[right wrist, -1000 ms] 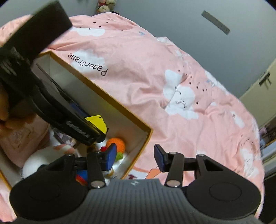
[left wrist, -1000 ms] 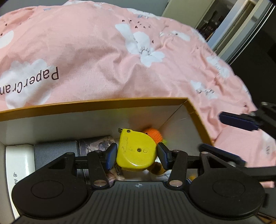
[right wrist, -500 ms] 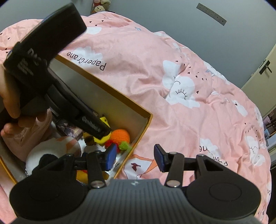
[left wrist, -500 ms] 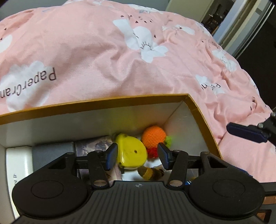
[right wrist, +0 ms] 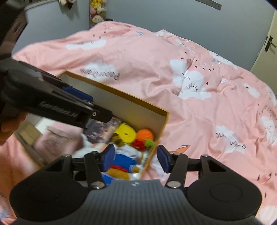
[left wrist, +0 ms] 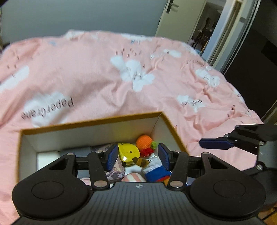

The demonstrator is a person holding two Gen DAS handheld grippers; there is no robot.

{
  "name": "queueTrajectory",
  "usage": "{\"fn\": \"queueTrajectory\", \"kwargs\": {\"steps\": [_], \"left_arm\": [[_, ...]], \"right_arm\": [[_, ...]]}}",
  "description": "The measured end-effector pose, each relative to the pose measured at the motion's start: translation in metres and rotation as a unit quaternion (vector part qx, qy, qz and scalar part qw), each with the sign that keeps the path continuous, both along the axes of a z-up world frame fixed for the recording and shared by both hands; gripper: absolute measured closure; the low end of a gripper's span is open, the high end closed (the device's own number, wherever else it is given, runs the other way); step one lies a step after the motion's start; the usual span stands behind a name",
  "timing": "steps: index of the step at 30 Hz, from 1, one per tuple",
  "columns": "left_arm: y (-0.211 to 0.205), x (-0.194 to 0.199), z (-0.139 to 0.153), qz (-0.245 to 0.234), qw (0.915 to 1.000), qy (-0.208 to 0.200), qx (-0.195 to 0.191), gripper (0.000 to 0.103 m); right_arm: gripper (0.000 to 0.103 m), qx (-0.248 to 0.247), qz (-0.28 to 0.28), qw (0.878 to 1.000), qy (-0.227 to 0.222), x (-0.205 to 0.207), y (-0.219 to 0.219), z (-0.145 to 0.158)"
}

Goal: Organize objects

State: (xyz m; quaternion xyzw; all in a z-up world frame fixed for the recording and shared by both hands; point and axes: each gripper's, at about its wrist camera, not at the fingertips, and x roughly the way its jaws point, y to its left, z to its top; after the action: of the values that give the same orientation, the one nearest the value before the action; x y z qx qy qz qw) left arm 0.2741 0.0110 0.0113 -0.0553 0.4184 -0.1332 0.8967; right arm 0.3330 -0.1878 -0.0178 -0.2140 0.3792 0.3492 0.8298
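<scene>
A pink duvet (left wrist: 97,76) printed with white clouds and small lettering covers the whole bed, rumpled into soft folds. Behind it runs a grey wall (right wrist: 155,15); soft toys (right wrist: 96,13) hang on it at the far left in the right wrist view, and a pale door (left wrist: 174,19) and a dark open doorway (left wrist: 202,27) stand at the far right in the left wrist view.

On the duvet sits an open cardboard box (left wrist: 97,119) with a brown rim and white inner walls. Going left to right inside it: a white flat thing (left wrist: 47,159), a grey case (left wrist: 76,149), a printed booklet (right wrist: 102,129), then the yellow tape measure (left wrist: 129,153) lying loose near the far right corner, just beside an orange crocheted ball (left wrist: 144,141) with red and green tufts. Nearer lies a plush toy in blue and white (right wrist: 124,160).

The left gripper (left wrist: 137,156) hangs above the box, jaws apart and holding nothing; the tape measure shows between them but lies below, in the box. The right gripper (right wrist: 135,158) hovers over the box's right wall, its jaws opening and empty. The left gripper's black body blocks the box's left half in the right wrist view.
</scene>
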Motion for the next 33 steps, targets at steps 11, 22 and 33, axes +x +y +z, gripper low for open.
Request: {"fn": "queueTrajectory", "kwargs": {"steps": [11,22,33], "left_arm": [[0.007,-0.095,0.073,0.048,0.9868,-0.137,0.073,0.043],[0.017,-0.189,0.072,0.152,0.9547,-0.226,0.119,0.019],[0.022,-0.194,0.022,0.177,0.968,-0.156,0.086,0.019]], "right_arm": [[0.032,0.102,-0.031,0.994,0.002,-0.063,-0.016,0.059],[0.022,0.244,-0.095,0.965,-0.024,-0.149,-0.036,0.06],[0.011,0.227,-0.132,0.963,-0.063,-0.178,-0.038,0.025]]}}
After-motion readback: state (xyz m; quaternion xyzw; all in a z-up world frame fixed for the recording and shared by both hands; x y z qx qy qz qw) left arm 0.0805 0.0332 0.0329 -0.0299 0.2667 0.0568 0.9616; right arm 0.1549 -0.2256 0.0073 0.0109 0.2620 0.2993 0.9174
